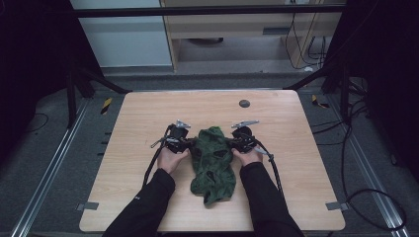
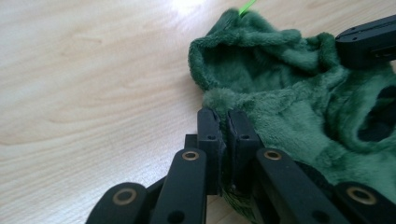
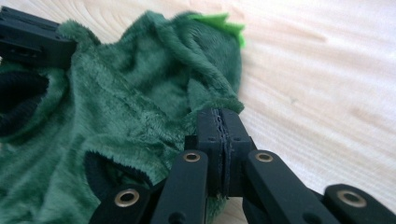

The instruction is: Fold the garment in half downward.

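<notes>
Left gripper (image 1: 188, 144) at the nine o'clock edge of the green plush garment (image 1: 213, 163), jaws pinched tight on a fold of its pile. Garment crumpled near the middle of the wooden table (image 1: 148, 113), a bright green tag (image 3: 219, 21) at its twelve o'clock end. Dark openings in the plush, perhaps sleeves or eye holes. Right gripper (image 1: 235, 143) at the three o'clock edge, jaws clamped on the fabric rim.

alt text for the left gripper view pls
The left tongs, jaws shut, pinch the edge of a fuzzy green garment lying on a light wooden table. The black tip of the other tongs reaches in at the upper right.
</notes>
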